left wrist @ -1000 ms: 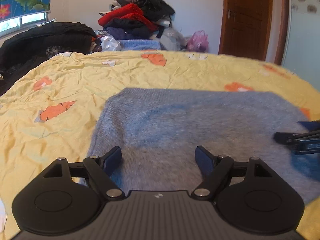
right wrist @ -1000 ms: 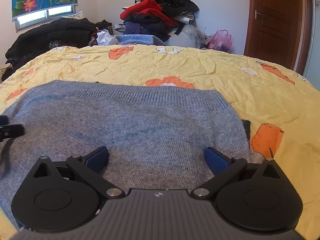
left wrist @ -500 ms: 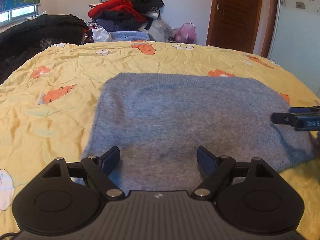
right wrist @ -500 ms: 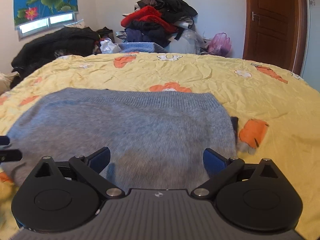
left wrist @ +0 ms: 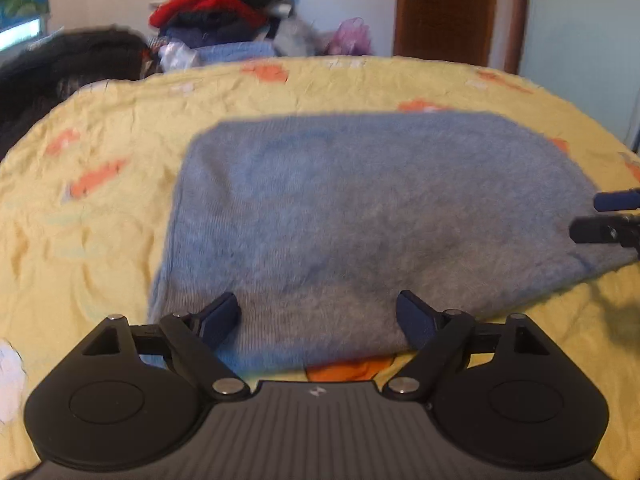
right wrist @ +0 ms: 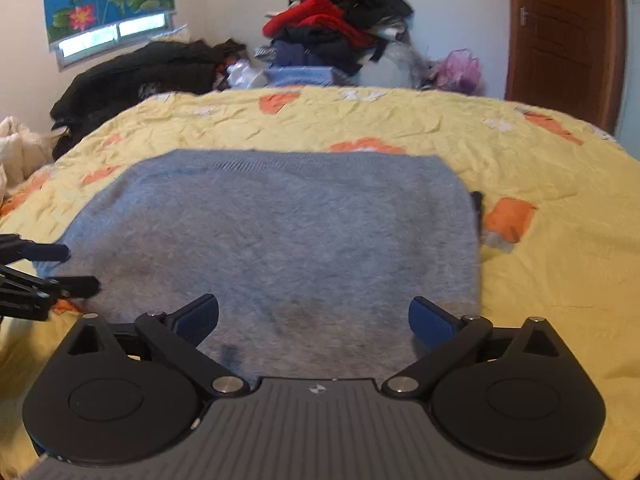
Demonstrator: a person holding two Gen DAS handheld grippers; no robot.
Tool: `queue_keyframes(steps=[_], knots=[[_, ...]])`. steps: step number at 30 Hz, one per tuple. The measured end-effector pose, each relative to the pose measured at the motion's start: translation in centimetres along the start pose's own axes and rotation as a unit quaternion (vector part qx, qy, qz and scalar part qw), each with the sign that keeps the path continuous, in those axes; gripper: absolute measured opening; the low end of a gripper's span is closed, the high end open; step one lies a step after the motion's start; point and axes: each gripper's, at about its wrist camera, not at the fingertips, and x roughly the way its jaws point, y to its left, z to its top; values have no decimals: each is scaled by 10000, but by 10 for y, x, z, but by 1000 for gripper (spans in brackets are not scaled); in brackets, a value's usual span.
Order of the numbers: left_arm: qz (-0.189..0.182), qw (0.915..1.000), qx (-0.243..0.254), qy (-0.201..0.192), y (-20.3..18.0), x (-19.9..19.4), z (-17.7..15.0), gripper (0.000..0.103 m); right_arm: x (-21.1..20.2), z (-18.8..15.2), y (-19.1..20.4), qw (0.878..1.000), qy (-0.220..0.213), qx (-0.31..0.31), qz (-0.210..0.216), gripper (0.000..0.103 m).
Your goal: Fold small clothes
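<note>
A grey-blue knitted garment [left wrist: 360, 216] lies flat as a folded rectangle on the yellow flowered bedsheet [left wrist: 80, 240]; it also shows in the right wrist view [right wrist: 280, 232]. My left gripper [left wrist: 318, 320] is open and empty above the garment's near edge. My right gripper [right wrist: 314, 320] is open and empty above the near edge further right. The right gripper's fingers [left wrist: 600, 216] show at the left wrist view's right edge. The left gripper's fingers [right wrist: 52, 268] show at the right wrist view's left edge.
A pile of red, black and blue clothes [right wrist: 336, 36] stands beyond the bed's far edge. A black coat [right wrist: 132, 72] lies at far left. A brown door [right wrist: 564, 40] is at far right. A small dark item [right wrist: 476, 204] pokes out at the garment's right edge.
Both grippers have pulled back toward me and risen, open throughout. The garment's near edge and the sheet in front of it now show. The garment has not moved.
</note>
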Motion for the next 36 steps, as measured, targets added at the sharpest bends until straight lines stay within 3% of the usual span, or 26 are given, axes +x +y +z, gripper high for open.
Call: queue_keyframes(steps=[1, 4, 7, 10, 12, 14, 17, 20, 21, 22, 24, 25, 27, 28, 30, 32, 34, 36], knots=[[12, 10000, -3, 6, 1, 0, 0, 90, 13, -2, 1, 9994, 340, -22, 13, 103], [137, 9993, -346, -56, 9, -15, 1, 89, 17, -8, 13, 9978, 467, -459, -135, 102], [181, 9912, -1291, -248, 33, -35, -9, 89, 3, 1, 3, 9997, 207, 0, 162, 101], [-29, 9698, -2432, -198, 54, -46, -25, 89, -1, 4, -2, 9996, -213, 125, -128, 103], [-154, 9518, -3052, -278, 62, -46, -32, 89, 9, 3, -3, 9990, -215, 111, -388, 103], [-194, 9402, -3379, -378, 65, -45, -33, 89, 22, -2, -7, 9989, -81, 123, -456, 103], [-369, 9235, -3793, -443, 69, -33, -26, 89, 26, -11, 3, 9974, -242, -237, -630, 103], [-167, 9118, -4055, -618, 70, -24, -19, 88, 25, -12, 0, 9979, -253, -190, -560, 103], [-117, 9095, -4104, -655, 69, -21, -17, 84, 26, -11, -1, 9981, -266, -154, -529, 103], [-50, 9089, -4120, -651, 67, -18, -15, 64, 25, -12, -2, 9982, -275, -142, -517, 103], [110, 9121, -4057, -590, 64, -12, -12, 48, 25, -12, -1, 9981, -277, -160, -528, 103], [214, 9130, -4030, -599, 62, -11, -12, 30, 26, -12, -1, 9981, -275, -168, -533, 103], [401, 9144, -4005, -443, 61, -6, -12, 10, 26, -12, -1, 9981, -273, -167, -535, 103], [503, 9150, -3975, -479, 60, -6, -12, 8, 26, -12, -1, 9981, -274, -162, -528, 103], [664, 9250, -3704, -528, 52, -7, -9, 7, 26, -12, -2, 9983, -269, -148, -504, 103], [907, 9434, -3128, -634, 35, -12, -1, 6, 26, -6, -5, 9990, -183, -55, -393, 103], [1016, 9650, -2180, -1041, 6, -22, 7, 6, 24, 15, -10, 9998, -25, 210, 8, 102], [1004, 9810, -834, -1438, -35, -27, 11, 6, 22, 47, -15, 9970, -71, 567, 517, 103]])
